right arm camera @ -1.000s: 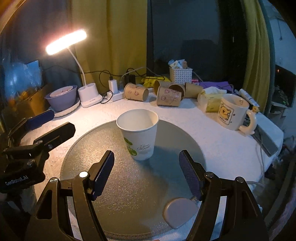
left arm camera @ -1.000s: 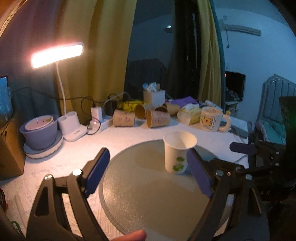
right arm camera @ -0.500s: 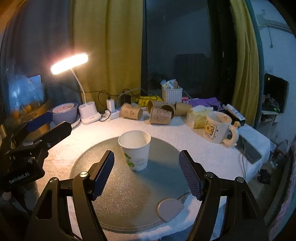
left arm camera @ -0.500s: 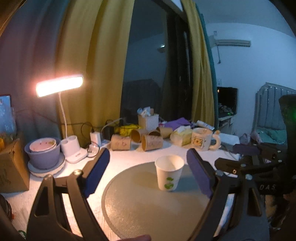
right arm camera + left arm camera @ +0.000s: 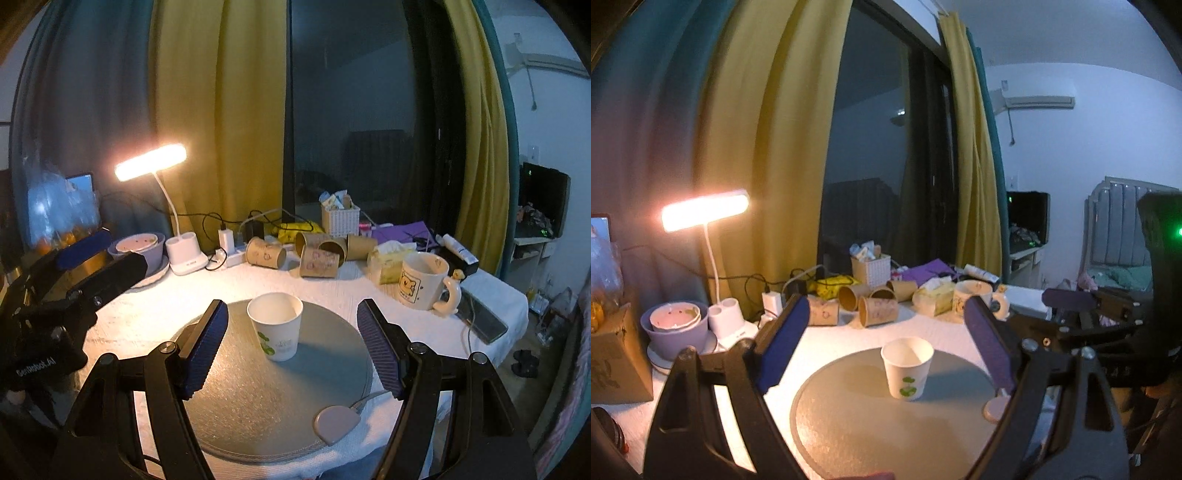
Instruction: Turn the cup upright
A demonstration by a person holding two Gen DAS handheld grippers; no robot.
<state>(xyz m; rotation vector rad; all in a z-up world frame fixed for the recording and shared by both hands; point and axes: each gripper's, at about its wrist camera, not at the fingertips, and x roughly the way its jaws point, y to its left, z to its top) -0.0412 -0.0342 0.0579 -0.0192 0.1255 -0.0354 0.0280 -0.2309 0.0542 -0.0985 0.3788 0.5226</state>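
A white paper cup with a green print (image 5: 908,368) (image 5: 276,329) stands upright, mouth up, on a round grey mat (image 5: 871,424) (image 5: 266,398). My left gripper (image 5: 886,343) is open and empty, raised above and behind the cup. My right gripper (image 5: 291,347) is open and empty, with the cup seen between its fingers but farther away. The left gripper also shows at the left of the right wrist view (image 5: 85,254). The right gripper shows at the right of the left wrist view (image 5: 1067,299).
Several brown paper cups (image 5: 317,254) lie on their sides at the table's back. A cartoon mug (image 5: 421,280), tissue pack (image 5: 388,262), white basket (image 5: 340,218), lit desk lamp (image 5: 151,166), purple bowl (image 5: 140,247) and phone (image 5: 484,321) stand around. A small grey pad (image 5: 336,421) lies on the mat's near edge.
Both grippers have pulled back and risen away from the cup, which now looks smaller and farther. The cup has stayed upright on the mat.
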